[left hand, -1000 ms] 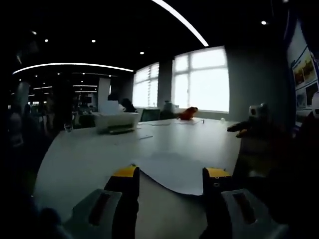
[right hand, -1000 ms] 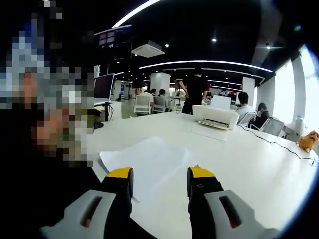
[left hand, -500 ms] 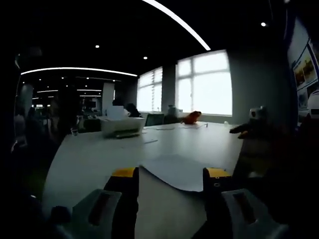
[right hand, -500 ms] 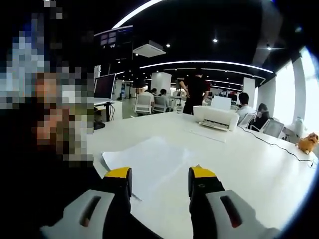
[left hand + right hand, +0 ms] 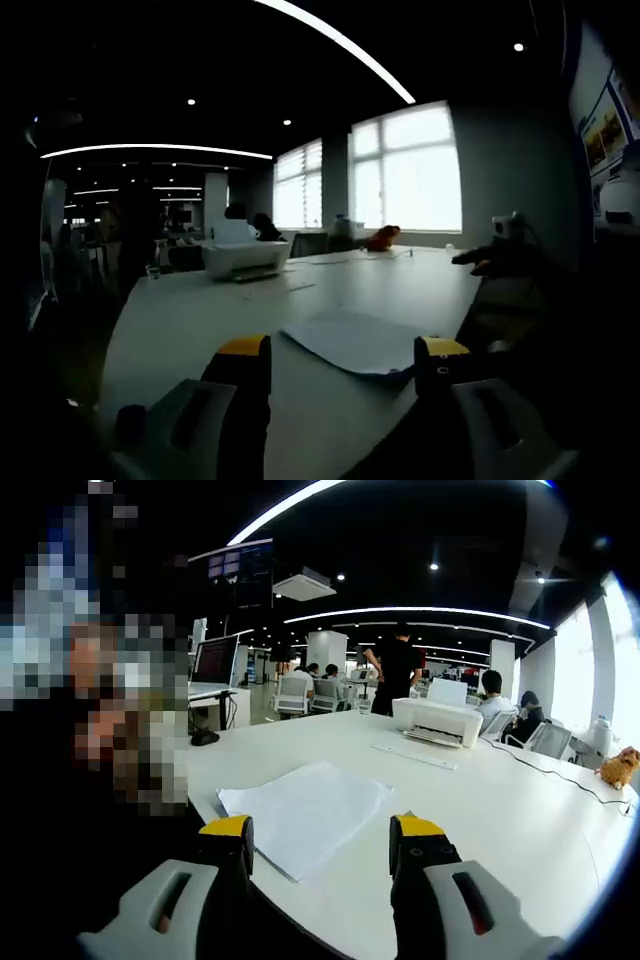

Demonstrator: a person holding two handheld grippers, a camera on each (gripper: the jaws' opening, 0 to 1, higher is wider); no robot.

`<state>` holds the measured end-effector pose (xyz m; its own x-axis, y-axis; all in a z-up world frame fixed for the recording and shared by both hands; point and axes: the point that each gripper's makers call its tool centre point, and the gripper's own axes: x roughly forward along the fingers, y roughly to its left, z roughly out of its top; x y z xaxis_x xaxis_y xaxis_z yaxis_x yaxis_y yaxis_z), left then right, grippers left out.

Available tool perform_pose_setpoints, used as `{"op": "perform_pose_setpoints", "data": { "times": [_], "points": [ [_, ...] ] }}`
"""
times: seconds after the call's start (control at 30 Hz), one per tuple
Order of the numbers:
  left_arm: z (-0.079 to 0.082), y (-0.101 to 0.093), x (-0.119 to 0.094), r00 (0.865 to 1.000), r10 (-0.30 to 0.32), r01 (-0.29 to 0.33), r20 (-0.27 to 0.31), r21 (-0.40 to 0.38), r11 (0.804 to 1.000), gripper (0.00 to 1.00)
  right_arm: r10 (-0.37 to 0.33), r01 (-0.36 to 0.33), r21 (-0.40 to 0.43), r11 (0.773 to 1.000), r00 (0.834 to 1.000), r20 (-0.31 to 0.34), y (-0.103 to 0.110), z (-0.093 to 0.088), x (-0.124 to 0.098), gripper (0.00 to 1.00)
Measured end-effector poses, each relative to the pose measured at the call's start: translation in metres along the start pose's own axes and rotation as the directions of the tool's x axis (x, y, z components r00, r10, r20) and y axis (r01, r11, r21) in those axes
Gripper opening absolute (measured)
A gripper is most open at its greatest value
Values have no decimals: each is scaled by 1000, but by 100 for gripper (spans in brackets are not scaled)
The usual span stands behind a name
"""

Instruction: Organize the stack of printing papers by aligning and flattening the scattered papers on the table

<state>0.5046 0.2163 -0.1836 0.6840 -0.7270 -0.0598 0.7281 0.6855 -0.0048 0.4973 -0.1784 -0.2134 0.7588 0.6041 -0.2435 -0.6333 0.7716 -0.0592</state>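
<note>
While both yellow-tipped grippers, left [image 5: 343, 352] and right [image 5: 320, 832], hung wide apart and empty, the thin stack of white printing papers [image 5: 305, 814] lay flat just beyond them on the long white table [image 5: 520, 820]. Light and floppy, it seemed best pinched at an edge. Farther off sat a white desktop printer [image 5: 437, 721], clear of the work.
</note>
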Motion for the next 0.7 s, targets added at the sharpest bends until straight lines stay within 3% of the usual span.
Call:
{"op": "perform_pose_setpoints", "data": {
  "times": [0.2,0.4,0.7],
  "points": [
    [9,-8,-9,1000,8,-8,11,2,1000,66,-1,1,27,1000,1000,29,-1,3,-16,51],
    [6,-17,-20,1000,18,-18,4,5,1000,67,-6,4,34,999,999,47,-4,5,-30,53],
    [8,-16,-34,999,43,-43,-4,4,999,67,24,-25,34,999,999,46,8,5,-49,57]
  ]
}}
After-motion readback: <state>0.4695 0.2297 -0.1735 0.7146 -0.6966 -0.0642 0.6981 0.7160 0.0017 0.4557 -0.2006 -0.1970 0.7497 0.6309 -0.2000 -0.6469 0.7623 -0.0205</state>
